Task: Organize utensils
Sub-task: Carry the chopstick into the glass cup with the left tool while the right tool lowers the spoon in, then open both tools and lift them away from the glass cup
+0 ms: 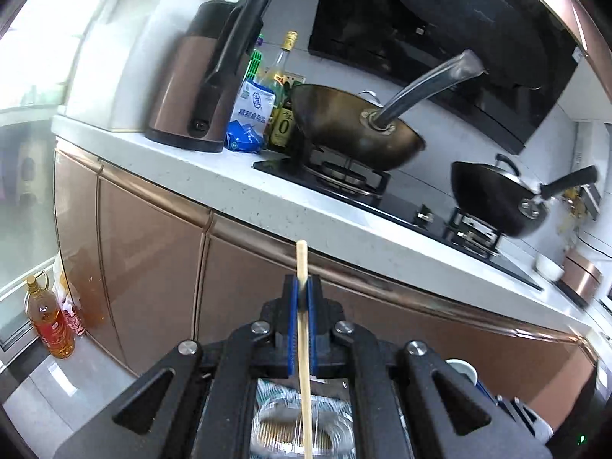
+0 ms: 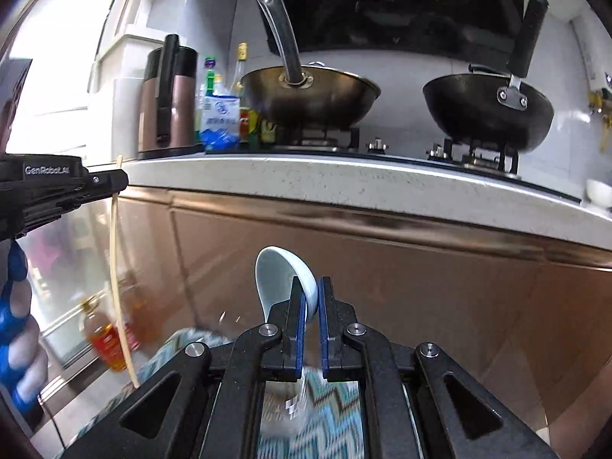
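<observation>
Left wrist view first: the left gripper (image 1: 305,287) has its blue-padded jaws clamped on a single wooden chopstick (image 1: 303,329), which stands nearly upright between the pads, its top end poking above the fingertips and its lower length running down past the gripper body. Below the gripper lies a clear ribbed container (image 1: 302,426) (blurred, so its contents cannot be told) on a patterned cloth. Ahead of the fingertips run copper-coloured cabinet doors (image 1: 153,252) under a pale speckled countertop (image 1: 267,195). Farther ahead on that counter stand a brown kettle (image 1: 191,88), a blue-and-white salt bag (image 1: 250,114), a brass-coloured wok (image 1: 355,130) on a burner and, to the gripper's right, a black wok (image 1: 493,199). Low to the left an oil bottle (image 1: 48,317) stands on the floor.

Right wrist view: the right gripper (image 2: 310,300) is closed on a pale ceramic spoon (image 2: 281,279), pinching its stem end so that the bowl rises up and to the left of the fingertips. Under the gripper lies a teal zigzag cloth (image 2: 329,413). To its left, the other gripper and its chopstick show at about the same level, with a blue-gloved hand (image 2: 15,325) behind them.
</observation>
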A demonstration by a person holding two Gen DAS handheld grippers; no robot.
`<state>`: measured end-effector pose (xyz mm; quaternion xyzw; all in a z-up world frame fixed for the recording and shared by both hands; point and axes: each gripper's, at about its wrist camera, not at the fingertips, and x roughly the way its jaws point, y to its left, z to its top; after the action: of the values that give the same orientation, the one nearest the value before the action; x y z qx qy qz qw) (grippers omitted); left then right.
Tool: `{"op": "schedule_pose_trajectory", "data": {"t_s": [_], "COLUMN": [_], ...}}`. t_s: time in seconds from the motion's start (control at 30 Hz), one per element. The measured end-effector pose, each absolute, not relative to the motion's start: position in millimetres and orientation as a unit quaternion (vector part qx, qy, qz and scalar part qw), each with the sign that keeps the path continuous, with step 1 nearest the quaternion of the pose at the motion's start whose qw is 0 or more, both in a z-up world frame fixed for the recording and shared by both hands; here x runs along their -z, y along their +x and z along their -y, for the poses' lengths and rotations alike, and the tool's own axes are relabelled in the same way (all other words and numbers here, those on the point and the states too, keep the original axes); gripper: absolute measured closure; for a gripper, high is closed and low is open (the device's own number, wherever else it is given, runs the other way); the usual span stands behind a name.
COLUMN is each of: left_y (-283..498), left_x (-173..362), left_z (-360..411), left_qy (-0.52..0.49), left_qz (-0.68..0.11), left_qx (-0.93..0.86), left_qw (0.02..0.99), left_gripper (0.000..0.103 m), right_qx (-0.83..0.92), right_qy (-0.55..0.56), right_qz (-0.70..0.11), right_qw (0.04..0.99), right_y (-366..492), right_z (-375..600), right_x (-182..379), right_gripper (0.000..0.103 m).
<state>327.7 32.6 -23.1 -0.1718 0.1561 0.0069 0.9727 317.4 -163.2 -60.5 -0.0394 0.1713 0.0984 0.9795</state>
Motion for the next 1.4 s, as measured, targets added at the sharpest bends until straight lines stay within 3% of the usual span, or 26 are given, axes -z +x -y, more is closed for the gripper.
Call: {"op": "schedule_pose_trajectory", "data": {"t_s": [0.4, 0.53, 0.63, 0.67, 0.77, 1.17, 1.4], "left_y": [369, 369, 368, 366, 353, 247, 180], "left_x": [97, 114, 117, 114, 101, -6, -35], "left_z": [-7, -2, -4, -7, -10, -37, -60], "left_qy": [-0.127, -0.109, -0.105, -0.106, -0.105, -0.062, -0.076], "left_qz": [-0.119, -0.123, -0.134, -0.135, -0.131, -0.077, -0.091], "left_qx": [-0.062, -0.063, -0.06, -0.056, -0.049, -0.06, -0.062], "left_qw": [0.983, 0.984, 0.984, 0.983, 0.985, 0.993, 0.991], "left_gripper": [0.099, 0.097, 0.095, 0.091, 0.077, 0.076, 0.073], "right_qx": [-0.072, -0.073, -0.071, -0.07, -0.064, -0.056, -0.063], "right_qy": [-0.06, -0.065, -0.066, -0.067, -0.07, -0.068, -0.062], "right_qz": [-0.162, -0.172, -0.172, -0.169, -0.163, -0.11, -0.096], "right_qw": [0.982, 0.98, 0.98, 0.981, 0.982, 0.99, 0.991], "right_y": [343, 344, 338, 335, 323, 229, 162], "right_z": [146, 143, 144, 145, 149, 172, 187], "right_x": [136, 152, 150, 147, 139, 35, -7], "right_gripper": [0.095, 0.085, 0.067, 0.062, 0.06, 0.06, 0.06]}}
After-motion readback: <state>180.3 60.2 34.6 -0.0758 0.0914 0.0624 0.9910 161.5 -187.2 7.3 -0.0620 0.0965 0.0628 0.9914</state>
